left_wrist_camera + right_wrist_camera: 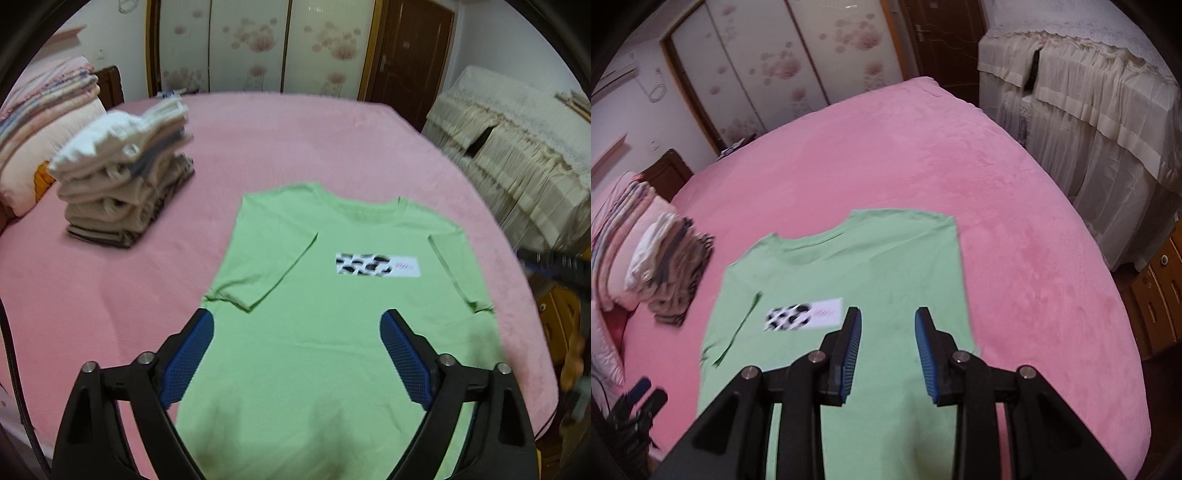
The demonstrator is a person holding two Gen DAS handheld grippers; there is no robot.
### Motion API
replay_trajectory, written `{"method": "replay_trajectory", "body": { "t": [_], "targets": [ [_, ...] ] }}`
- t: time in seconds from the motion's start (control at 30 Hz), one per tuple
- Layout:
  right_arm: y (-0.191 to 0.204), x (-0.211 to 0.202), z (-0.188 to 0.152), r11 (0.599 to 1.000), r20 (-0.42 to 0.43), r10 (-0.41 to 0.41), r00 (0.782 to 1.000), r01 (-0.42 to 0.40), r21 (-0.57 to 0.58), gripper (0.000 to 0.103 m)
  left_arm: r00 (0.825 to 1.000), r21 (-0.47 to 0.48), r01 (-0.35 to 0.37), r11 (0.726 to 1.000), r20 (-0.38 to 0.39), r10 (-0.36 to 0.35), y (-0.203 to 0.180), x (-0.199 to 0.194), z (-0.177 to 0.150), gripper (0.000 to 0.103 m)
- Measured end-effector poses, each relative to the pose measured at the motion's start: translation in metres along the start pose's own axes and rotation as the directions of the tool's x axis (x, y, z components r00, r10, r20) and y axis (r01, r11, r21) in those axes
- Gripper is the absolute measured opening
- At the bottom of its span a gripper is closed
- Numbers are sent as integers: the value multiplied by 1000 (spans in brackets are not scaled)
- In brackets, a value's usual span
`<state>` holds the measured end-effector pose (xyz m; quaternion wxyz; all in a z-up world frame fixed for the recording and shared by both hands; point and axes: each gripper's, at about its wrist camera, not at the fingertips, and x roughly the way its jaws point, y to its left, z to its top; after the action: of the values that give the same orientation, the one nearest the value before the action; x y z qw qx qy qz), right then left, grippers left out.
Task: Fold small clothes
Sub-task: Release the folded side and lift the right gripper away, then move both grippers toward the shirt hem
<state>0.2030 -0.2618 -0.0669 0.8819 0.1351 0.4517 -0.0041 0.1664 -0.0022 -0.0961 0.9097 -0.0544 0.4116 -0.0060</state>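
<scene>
A light green T-shirt (314, 332) with a white printed patch on the chest lies flat on the pink bed, collar away from me, both sleeves folded in over the body. It also shows in the right wrist view (857, 266). My left gripper (297, 323) is open wide and empty, hovering above the shirt's lower middle. My right gripper (888, 321) is open and empty, above the shirt's right half. The other gripper (639, 402) shows at the lower left of the right wrist view.
A stack of folded clothes (125, 177) stands on the pink bed cover (295, 140) to the left of the shirt. Folded quilts and a pillow (44, 122) lie at the far left. A cloth-covered piece of furniture (1089, 110) stands beyond the bed's right edge.
</scene>
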Motion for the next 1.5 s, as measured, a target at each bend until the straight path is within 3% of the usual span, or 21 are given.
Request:
{"method": "replay_trajectory", "body": {
  "t": [0.37,0.43,0.73,1.03,1.5],
  "targets": [
    [47,-102,-45,997,80,57,995,-53,-54,32,988,13,17,1000,154,-19,4,-104,1,102],
    [53,-114,-52,997,96,54,994,-48,-59,36,986,12,17,1000,166,-19,5,-120,-1,102],
    [64,-164,-89,997,157,49,986,-39,-66,37,981,21,8,1000,194,-12,13,-163,-16,102],
    [66,-200,-130,997,204,39,978,-26,-66,51,980,36,21,999,195,-27,24,-193,-40,102],
    [57,-214,-183,998,246,40,968,-29,-48,53,989,72,-5,997,147,-6,31,-198,-86,102]
  ]
}}
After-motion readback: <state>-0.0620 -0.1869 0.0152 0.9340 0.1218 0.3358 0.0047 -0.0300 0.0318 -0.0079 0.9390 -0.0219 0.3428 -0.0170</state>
